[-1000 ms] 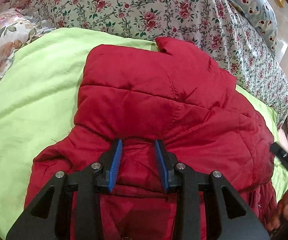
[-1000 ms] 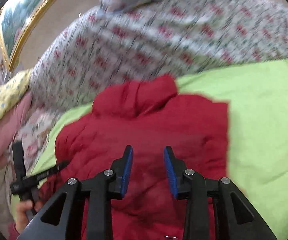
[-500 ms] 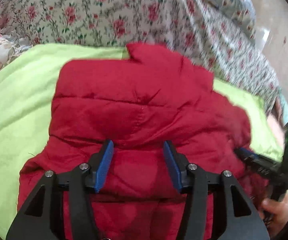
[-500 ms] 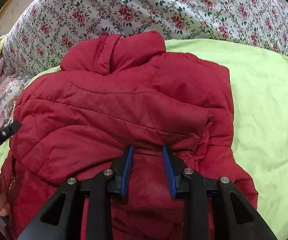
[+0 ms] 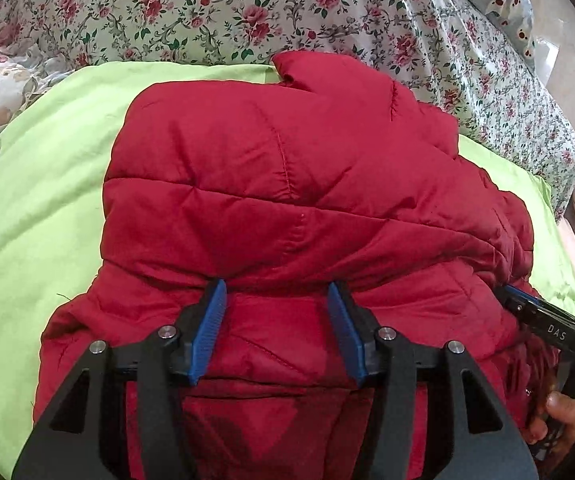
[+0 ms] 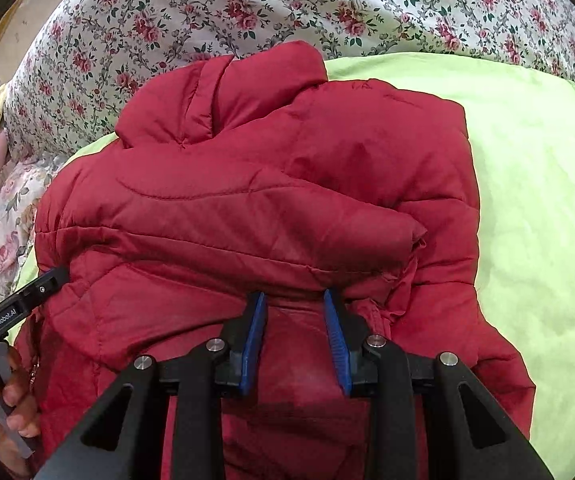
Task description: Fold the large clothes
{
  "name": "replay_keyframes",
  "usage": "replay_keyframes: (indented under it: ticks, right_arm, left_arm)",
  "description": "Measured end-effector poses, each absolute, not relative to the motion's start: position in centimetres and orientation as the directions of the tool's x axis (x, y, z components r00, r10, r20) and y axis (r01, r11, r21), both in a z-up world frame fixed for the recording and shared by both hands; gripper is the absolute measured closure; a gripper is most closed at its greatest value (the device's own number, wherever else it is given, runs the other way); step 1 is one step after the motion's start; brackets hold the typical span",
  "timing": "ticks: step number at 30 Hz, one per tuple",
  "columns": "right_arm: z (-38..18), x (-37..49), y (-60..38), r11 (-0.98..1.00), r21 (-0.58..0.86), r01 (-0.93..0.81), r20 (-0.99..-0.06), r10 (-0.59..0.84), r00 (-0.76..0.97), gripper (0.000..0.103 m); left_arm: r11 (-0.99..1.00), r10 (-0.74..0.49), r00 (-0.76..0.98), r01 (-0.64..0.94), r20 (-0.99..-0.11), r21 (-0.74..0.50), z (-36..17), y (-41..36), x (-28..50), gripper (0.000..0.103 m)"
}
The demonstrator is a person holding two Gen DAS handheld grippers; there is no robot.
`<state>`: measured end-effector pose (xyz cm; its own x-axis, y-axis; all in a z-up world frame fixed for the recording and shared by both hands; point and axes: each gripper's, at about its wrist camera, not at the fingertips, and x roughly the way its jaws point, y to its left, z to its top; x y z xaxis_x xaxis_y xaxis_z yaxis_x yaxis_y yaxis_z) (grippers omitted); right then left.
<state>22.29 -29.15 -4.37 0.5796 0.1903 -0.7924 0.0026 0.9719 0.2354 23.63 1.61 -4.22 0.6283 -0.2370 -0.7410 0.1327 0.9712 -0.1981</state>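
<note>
Jacket is lying half-folded on the green sheet. Left gripper has jaws wide, empty; right gripper narrower, also empty. I'd pinch the folded edge evenly before flipping, since puffy fabric springs back.

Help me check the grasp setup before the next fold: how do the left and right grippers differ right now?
The left gripper has its jaws spread wide; the right gripper holds its jaws noticeably narrower, though also open. The left one sits toward the side of the red jacket with a straight folded edge; the right one sits below the loose folded sleeve end. Both reach under the same folded-over layer near its lower edge, over the green sheet, and neither pinches fabric.
</note>
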Motion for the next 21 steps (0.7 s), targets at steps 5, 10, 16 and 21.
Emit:
replay_keyframes:
  ticks: [5,10,16,21]
  right_arm:
    - [-4.5,22.3,-29.2,0.970,0.242,0.004,-0.790,0.194,0.582,0.070]
    - [-4.3,21.9,-29.8,0.956,0.292,0.011,-0.774,0.230,0.591,0.070]
    - [-1.8,18.7,-31.3,0.931,0.363,0.031,-0.734,0.266,0.625,0.065]
    - [0.7,14.1,-31.6,0.938,0.346,0.009,-0.707,0.254,0.660,0.025]
  left_arm:
    - [0.972,-0.233,0.628,0.130,-0.742,-0.195,-4.1,1.6,23.6,0.050]
    - [0.961,-0.269,0.638,0.132,-0.722,-0.242,-3.3,2.7,22.1,0.049]
    - [0.962,-0.249,0.656,0.080,-0.713,-0.262,-2.3,4.6,18.7,0.043]
    - [0.956,-0.260,0.634,0.063,-0.728,-0.287,-3.0,6.0,15.4,0.043]
